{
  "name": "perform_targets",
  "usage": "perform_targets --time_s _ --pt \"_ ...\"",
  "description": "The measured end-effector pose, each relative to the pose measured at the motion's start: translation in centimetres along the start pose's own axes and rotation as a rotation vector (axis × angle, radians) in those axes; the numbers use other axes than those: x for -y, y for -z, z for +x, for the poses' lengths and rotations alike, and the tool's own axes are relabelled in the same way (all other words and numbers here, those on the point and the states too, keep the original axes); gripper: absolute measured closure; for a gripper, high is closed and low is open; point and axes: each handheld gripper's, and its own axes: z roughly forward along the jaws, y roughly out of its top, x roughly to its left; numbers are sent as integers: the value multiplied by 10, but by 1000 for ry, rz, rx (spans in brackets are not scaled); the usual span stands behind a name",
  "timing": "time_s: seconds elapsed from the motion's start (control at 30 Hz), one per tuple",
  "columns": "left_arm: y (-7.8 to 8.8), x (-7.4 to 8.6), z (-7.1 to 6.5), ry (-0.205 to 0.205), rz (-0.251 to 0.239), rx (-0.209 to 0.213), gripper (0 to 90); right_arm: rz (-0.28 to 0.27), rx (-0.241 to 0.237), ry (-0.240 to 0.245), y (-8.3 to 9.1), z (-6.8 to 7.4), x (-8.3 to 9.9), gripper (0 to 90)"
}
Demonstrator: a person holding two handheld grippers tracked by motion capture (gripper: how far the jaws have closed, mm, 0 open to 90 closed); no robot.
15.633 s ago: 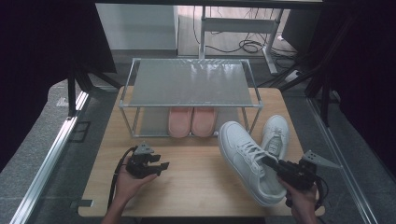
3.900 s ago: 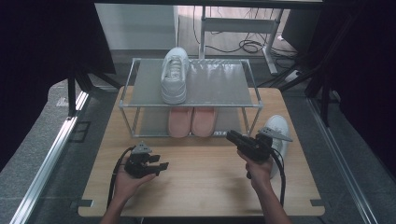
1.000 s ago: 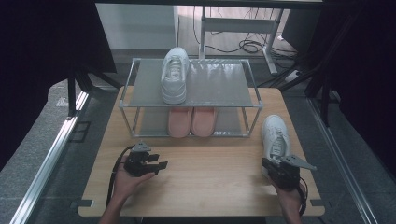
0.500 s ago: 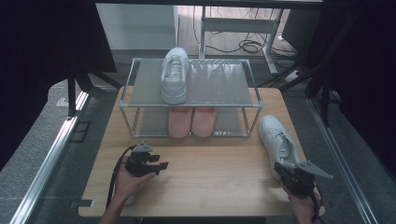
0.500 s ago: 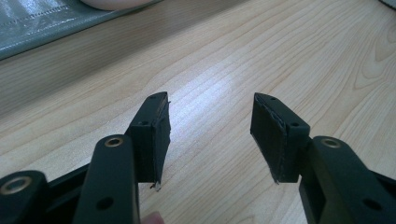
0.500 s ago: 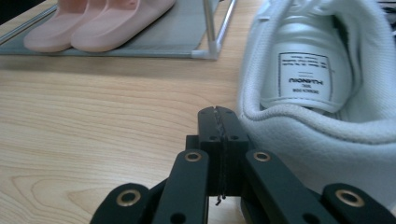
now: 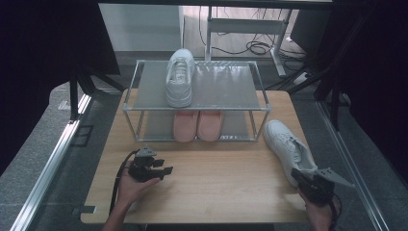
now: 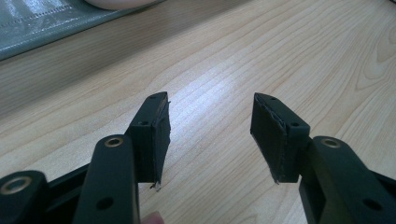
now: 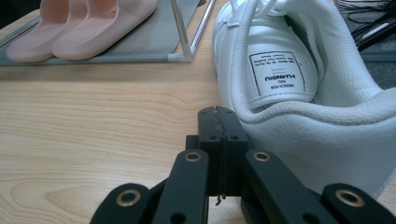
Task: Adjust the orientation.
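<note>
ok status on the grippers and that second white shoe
Left gripper jaws open, empty, over the wooden table. Right gripper jaws shut, empty, beside the heel of the white lace-up sneaker lying on the table. Nothing in the way.

White sneaker (image 7: 287, 149) lies upright on the wooden table, right of the rack

Right hand-held gripper (image 9: 219, 116) low over the wooden desk (image 9: 93, 121), jaws pressed flat together with nothing between them. Just right of the tips, touching or nearly so, the heel collar of a white sneaker (image 9: 299, 116), opening toward the camera, printed label on the insole. Farther off at upper left, a pair of pink slippers (image 9: 84, 23) side by side on the rack's grey lower shelf (image 9: 154, 39), metal post at its corner.
</note>
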Motion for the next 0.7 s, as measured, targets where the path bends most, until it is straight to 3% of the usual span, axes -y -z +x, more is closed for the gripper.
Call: perform_targets --time_s 0.4,0.7 --pt "-2 0 0 3 5 1 479 -14 24 -29 4 -14 0 900" --pt "-2 0 1 2 6 2 478 -26 -9 -8 4 -5 -3 885"
